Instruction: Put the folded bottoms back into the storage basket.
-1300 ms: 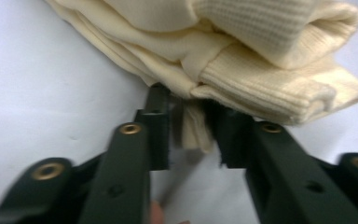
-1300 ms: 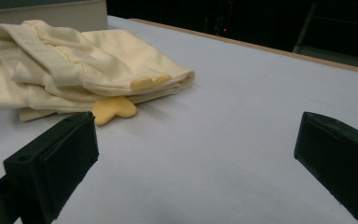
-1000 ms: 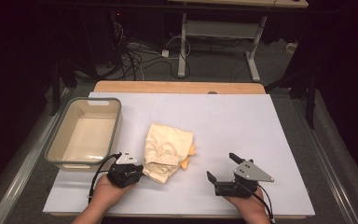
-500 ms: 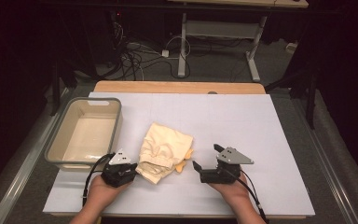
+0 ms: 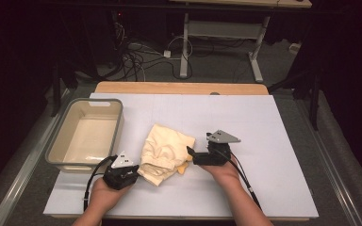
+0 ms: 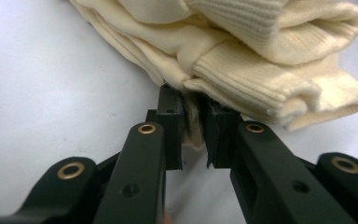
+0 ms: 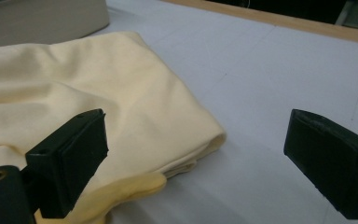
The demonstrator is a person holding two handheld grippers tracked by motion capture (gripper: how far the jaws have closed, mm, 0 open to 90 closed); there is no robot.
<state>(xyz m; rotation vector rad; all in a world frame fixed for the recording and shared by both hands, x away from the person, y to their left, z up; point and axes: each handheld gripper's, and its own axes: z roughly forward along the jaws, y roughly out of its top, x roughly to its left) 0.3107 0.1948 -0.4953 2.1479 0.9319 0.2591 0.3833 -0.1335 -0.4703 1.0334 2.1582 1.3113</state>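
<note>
A crumpled cream-yellow garment point(image 5: 165, 151) lies on the white table near its front middle. My left gripper point(image 5: 131, 173) sits at the garment's front-left corner, shut on a fold of the ribbed hem point(image 6: 193, 122) of the garment point(image 6: 270, 70). My right gripper point(image 5: 191, 153) is at the garment's right edge with its jaws wide open. In the right gripper view the garment point(image 7: 98, 98) lies just ahead and to the left, with one pad point(image 7: 74, 149) over the cloth and the other point(image 7: 331, 158) over bare table.
A grey-rimmed beige bin point(image 5: 56, 151) stands on the table's left side, close to my left hand. A wooden strip point(image 5: 179, 88) runs along the far edge. Cables and desk legs point(image 5: 185, 42) are on the dark floor beyond.
My right gripper has moved left and forward from the bare table to the garment's right edge. The left gripper has stayed at the front-left corner, and the cloth has shifted slightly.
</note>
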